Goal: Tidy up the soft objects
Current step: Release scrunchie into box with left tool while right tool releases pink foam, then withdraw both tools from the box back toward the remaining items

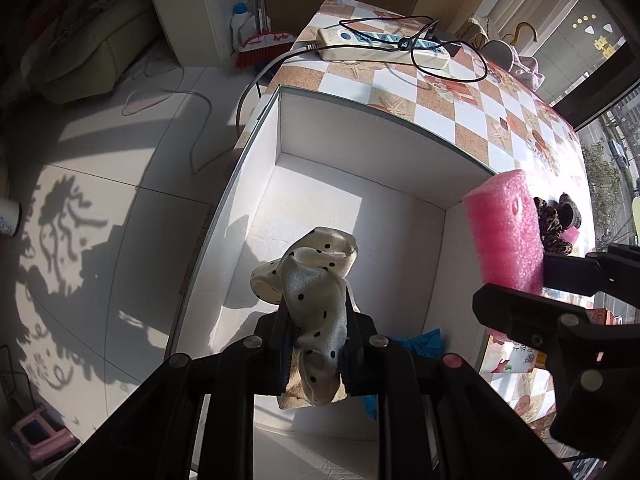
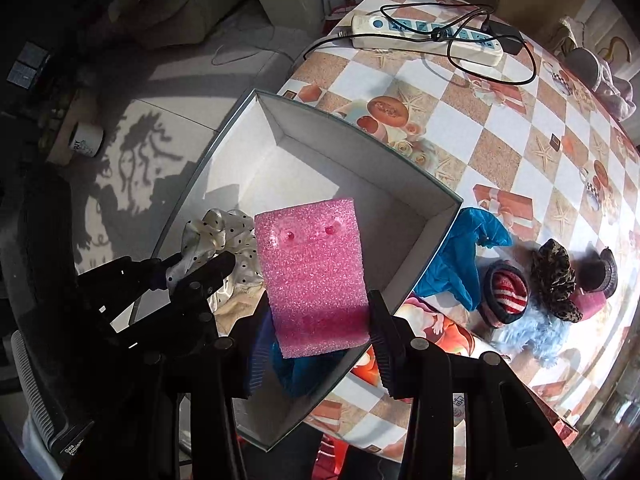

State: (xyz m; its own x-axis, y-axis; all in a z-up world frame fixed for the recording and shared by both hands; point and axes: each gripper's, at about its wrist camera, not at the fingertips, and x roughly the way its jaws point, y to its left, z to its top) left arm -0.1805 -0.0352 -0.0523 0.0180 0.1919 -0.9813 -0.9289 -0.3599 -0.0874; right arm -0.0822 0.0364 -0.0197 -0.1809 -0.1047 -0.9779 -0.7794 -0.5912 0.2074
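My left gripper [image 1: 318, 300] is shut on a white satin scrunchie with black dots [image 1: 316, 280] and hangs over the inside of an open white box [image 1: 360, 140]. To its right, my right gripper [image 2: 320, 320] is shut on a pink foam block [image 2: 314, 276], held upright above the box [image 2: 360, 152] near its right wall. In the right wrist view the left gripper [image 2: 202, 262] and dotted scrunchie [image 2: 224, 236] sit just left of the block. A blue cloth [image 2: 460, 256] drapes over the box's right wall. A beige cloth [image 2: 236, 308] lies on the box floor.
On the checkered tablecloth right of the box lie a red-striped knit roll [image 2: 506, 296], a leopard scrunchie [image 2: 556, 276], a pale blue fluffy piece [image 2: 532, 332] and a dark scrunchie [image 2: 600, 276]. A power strip [image 2: 424, 36] with cables lies at the far side. The floor drops off left of the box.
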